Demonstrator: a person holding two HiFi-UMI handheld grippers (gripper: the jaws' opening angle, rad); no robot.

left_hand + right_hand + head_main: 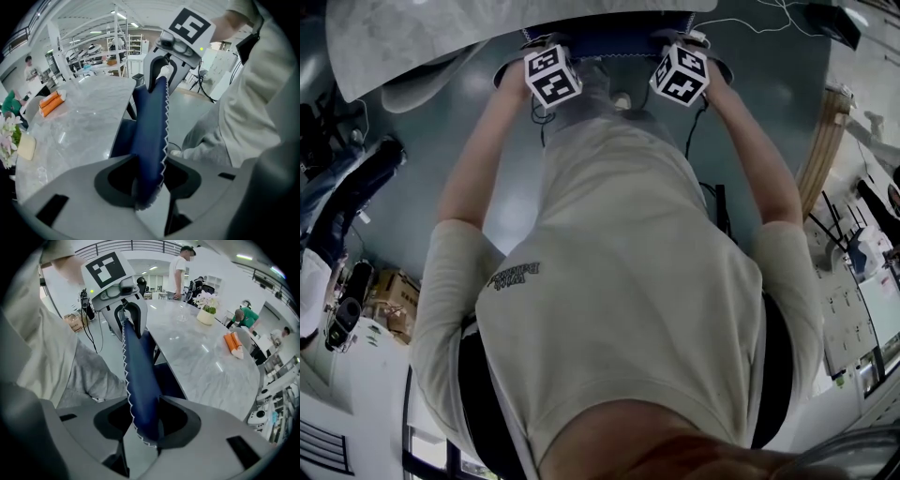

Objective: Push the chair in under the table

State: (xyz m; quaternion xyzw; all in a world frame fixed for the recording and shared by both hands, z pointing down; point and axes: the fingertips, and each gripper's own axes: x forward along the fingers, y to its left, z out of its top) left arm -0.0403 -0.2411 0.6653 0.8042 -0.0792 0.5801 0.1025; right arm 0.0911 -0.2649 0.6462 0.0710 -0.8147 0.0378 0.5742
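Fingers (70,187) of my left gripper (150,157) and right gripper (144,398) straddle the blue chair back (150,117), spread and unclamped. It stands at the marble table (89,126) edge.

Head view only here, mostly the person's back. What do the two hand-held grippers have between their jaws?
Observer: The top edge of the blue chair backrest. The left hand-held gripper and right hand-held gripper both straddle it, jaws apart.
Operator: Is the chair under the table?
Observer: In the right gripper view, the chair's lower part passes beneath the edge of the marble table.
Operator: Anything on the tabletop nearby?
Observer: A pot of flowers stands farther along it, clear of the chair.
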